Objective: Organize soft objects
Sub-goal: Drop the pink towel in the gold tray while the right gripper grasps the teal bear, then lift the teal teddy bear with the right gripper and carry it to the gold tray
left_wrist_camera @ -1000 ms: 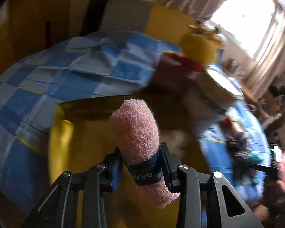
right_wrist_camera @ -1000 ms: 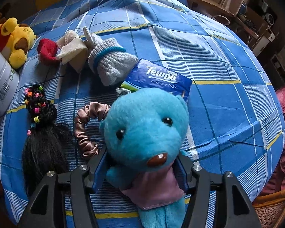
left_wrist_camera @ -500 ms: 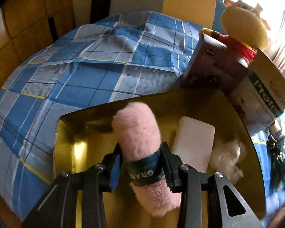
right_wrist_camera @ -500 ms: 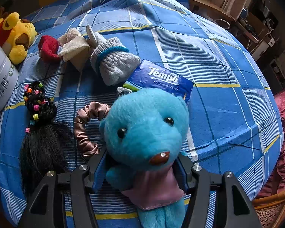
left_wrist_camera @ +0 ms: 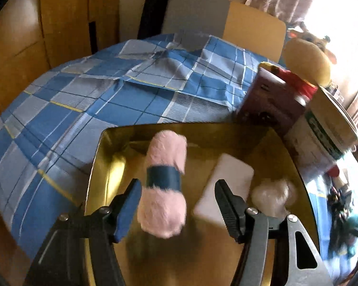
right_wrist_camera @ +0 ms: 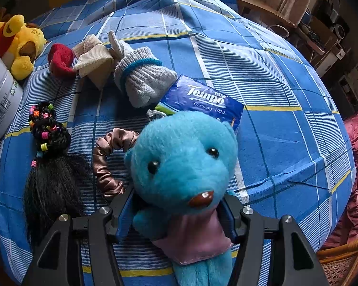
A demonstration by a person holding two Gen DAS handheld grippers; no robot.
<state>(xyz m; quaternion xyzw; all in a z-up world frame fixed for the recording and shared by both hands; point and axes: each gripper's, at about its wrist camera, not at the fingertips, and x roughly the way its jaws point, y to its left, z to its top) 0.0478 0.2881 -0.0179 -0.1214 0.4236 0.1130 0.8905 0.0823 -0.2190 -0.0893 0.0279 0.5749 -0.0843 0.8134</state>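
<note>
A pink rolled towel with a dark blue band [left_wrist_camera: 163, 186] lies in the gold tray [left_wrist_camera: 100, 147], between the fingers of my left gripper [left_wrist_camera: 177, 186]. Those jaws are opening; a gap shows between the roll and the right finger [left_wrist_camera: 226, 205]. A white flat pad [left_wrist_camera: 229, 181] and a white fluffy ball [left_wrist_camera: 272, 195] lie in the same tray. In the right wrist view my right gripper [right_wrist_camera: 179, 197] is shut on a blue teddy bear with a pink bib [right_wrist_camera: 183, 162], held above the blue checked cloth [right_wrist_camera: 286, 109].
Behind the tray stand a maroon box [left_wrist_camera: 269, 104], a white canister [left_wrist_camera: 322, 133] and a yellow plush [left_wrist_camera: 305, 62]. On the cloth lie a Tempo tissue pack [right_wrist_camera: 202, 100], a knit glove [right_wrist_camera: 143, 81], a beige cloth [right_wrist_camera: 93, 57], a red piece [right_wrist_camera: 59, 59], a scrunchie [right_wrist_camera: 105, 164] and a beaded black hairpiece [right_wrist_camera: 47, 166].
My left gripper came down over the tray and its jaws spread, letting go of the pink towel roll. The right gripper and the blue bear kept still.
</note>
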